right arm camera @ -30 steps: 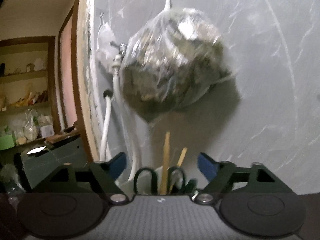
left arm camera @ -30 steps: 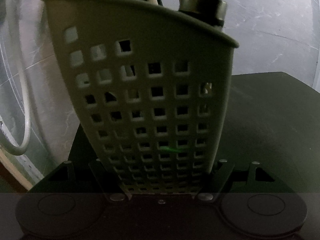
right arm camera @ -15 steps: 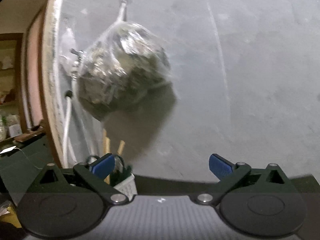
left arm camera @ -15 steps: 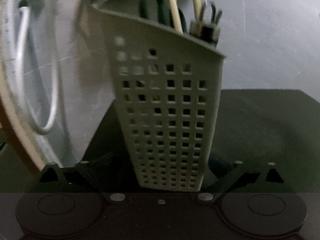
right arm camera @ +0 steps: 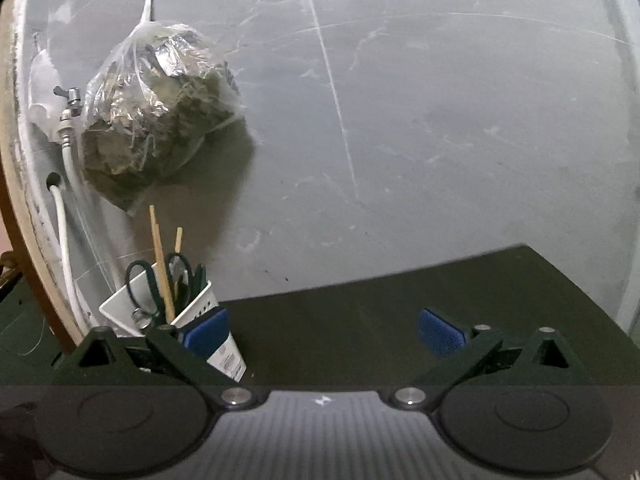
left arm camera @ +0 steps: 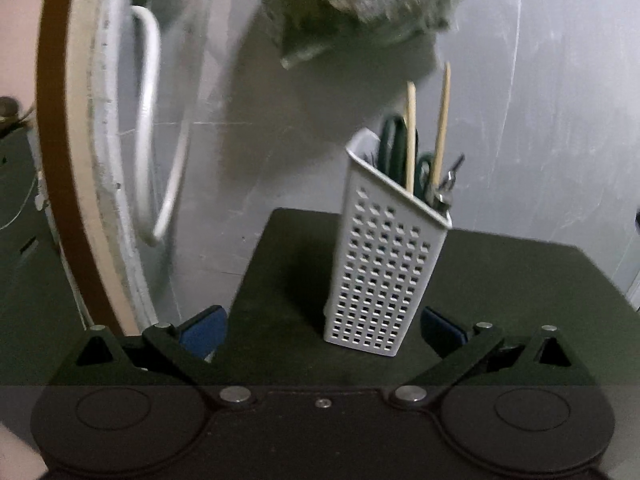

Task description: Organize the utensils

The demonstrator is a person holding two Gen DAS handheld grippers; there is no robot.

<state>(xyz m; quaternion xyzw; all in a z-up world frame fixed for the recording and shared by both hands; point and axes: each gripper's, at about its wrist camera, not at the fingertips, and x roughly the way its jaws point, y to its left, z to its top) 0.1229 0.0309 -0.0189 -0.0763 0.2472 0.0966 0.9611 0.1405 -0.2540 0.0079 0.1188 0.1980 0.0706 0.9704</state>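
A white perforated utensil holder [left arm camera: 386,272] stands upright on the dark table [left arm camera: 520,288] near the wall. It holds two wooden chopsticks [left arm camera: 410,136], green-handled scissors [left arm camera: 394,144] and a metal utensil [left arm camera: 448,184]. My left gripper [left arm camera: 322,326] is open and empty, a little short of the holder's base. In the right wrist view the holder [right arm camera: 192,304] sits at the far left, partly behind my left finger. My right gripper [right arm camera: 322,330] is open and empty over the bare table [right arm camera: 400,312].
A clear plastic bag [right arm camera: 156,112] of dark material hangs on the grey wall above the holder. A tap [right arm camera: 70,98] with white hoses [left arm camera: 148,128] runs down the wall beside a wooden frame [left arm camera: 56,160] at the left.
My left gripper has let go of the holder, opened and backed away from it. My right gripper has swung right and opened wider.
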